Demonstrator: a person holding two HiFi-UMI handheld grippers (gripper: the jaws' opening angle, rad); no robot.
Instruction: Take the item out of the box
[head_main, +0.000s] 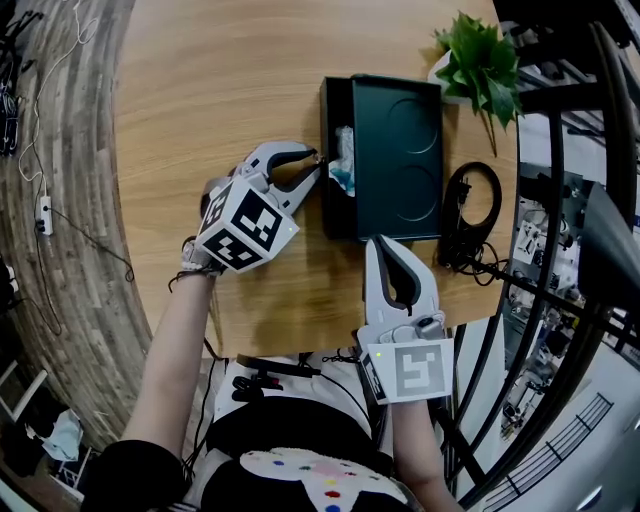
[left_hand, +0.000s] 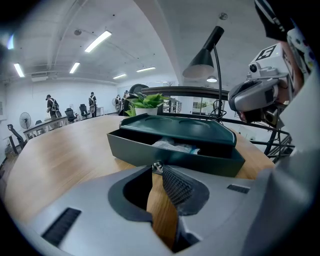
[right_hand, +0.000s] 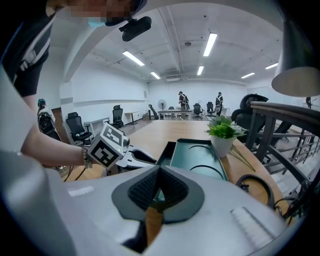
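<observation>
A dark green box (head_main: 400, 150) lies on the wooden table, its drawer pulled out to the left. A crumpled white and blue item (head_main: 343, 160) lies in the open drawer (left_hand: 170, 157) and also shows under the lid (left_hand: 190, 131). My left gripper (head_main: 317, 162) is at the drawer's left wall, and its tips (left_hand: 157, 170) pinch a small shiny knob (left_hand: 157, 166) on the drawer front. My right gripper (head_main: 383, 241) is shut on nothing and hovers at the box's near edge. Its view looks along the lid (right_hand: 197, 155).
A potted plant (head_main: 485, 60) stands at the box's far right corner. A coiled black cable (head_main: 470, 205) lies to the right of the box. A black metal railing (head_main: 560, 200) runs along the table's right edge. A black desk lamp (left_hand: 202, 60) rises behind the box.
</observation>
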